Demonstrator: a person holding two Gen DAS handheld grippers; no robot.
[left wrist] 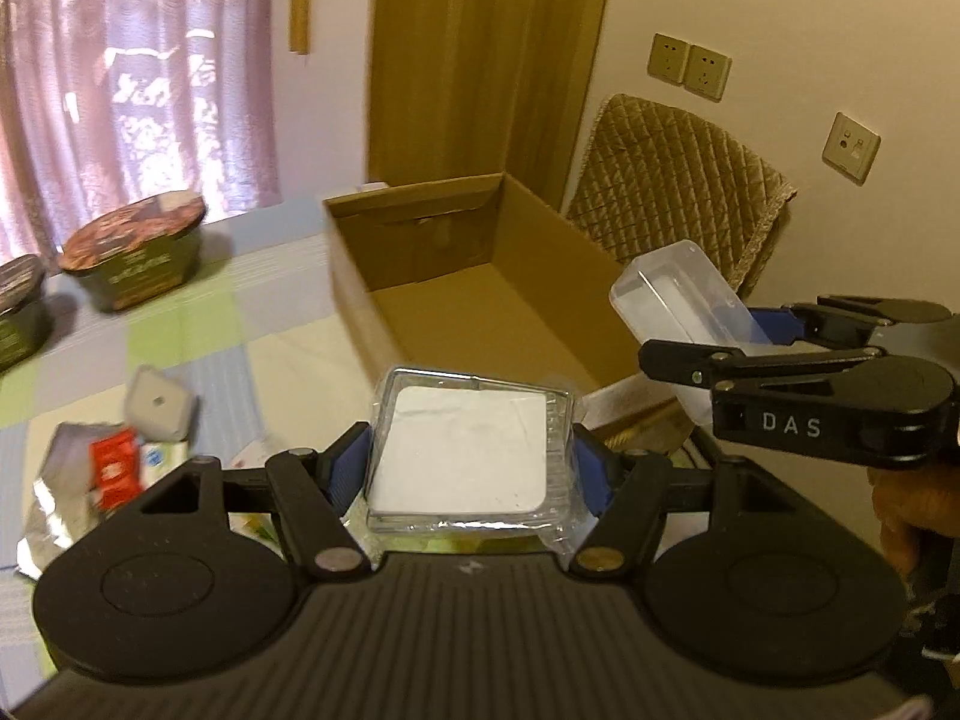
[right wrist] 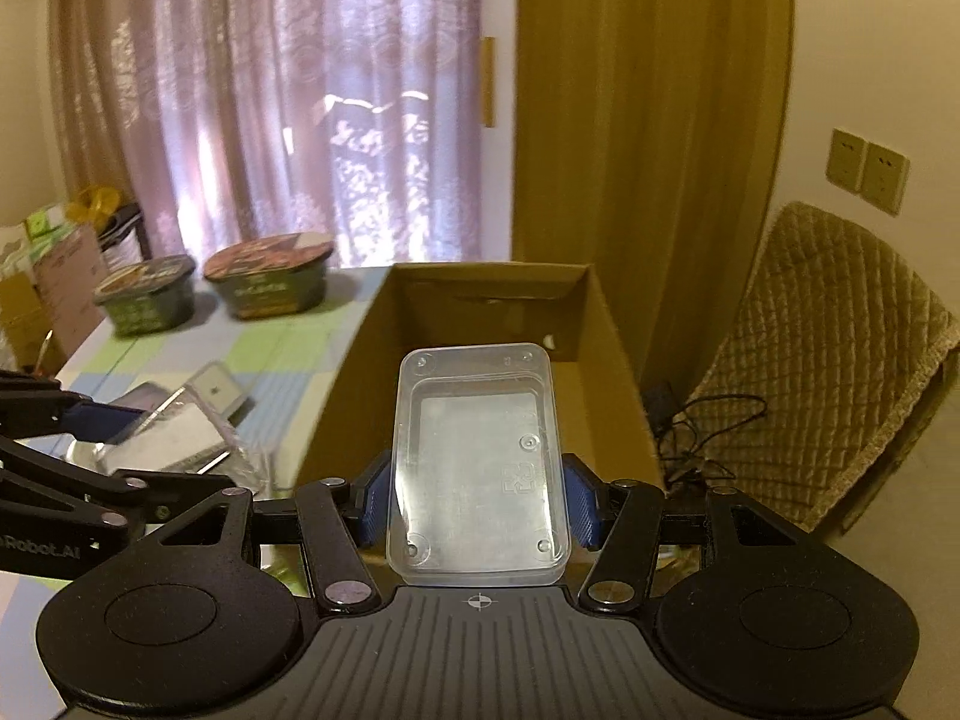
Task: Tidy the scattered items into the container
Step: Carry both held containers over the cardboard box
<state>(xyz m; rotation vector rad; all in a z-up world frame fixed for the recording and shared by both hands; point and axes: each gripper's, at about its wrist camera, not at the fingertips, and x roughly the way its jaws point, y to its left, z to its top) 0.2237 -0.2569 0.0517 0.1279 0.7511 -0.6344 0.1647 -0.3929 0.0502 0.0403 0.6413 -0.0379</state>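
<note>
The left hand-held gripper (left wrist: 471, 468) pinches a square clear plastic case (left wrist: 471, 450) with a white insert between its blue pads (left wrist: 345, 471), holding it above the surface (left wrist: 180, 330), just short of the near wall of the open cardboard box (left wrist: 480, 300). The right hand-held gripper (right wrist: 478, 498) is clamped on a rectangular translucent plastic container (right wrist: 477, 462), one blue pad pressed to each long side, and holds it over the near end of the same cardboard box (right wrist: 606, 348), whose inside looks bare in both views. From the left wrist, the right hand-held gripper (left wrist: 744, 342) shows at the right edge with that container tilted above the box's right wall. On the checked cloth left of the box lie a grey square item (left wrist: 161, 403), a red packet (left wrist: 114, 471) and a silvery foil wrapper (left wrist: 54, 510), all blurred. Farther back stand two instant noodle bowls (right wrist: 207, 291) with sealed lids, side by side near the pink curtain (right wrist: 270, 108). A chair with a quilted cover (right wrist: 840, 372) stands right of the box.
</note>
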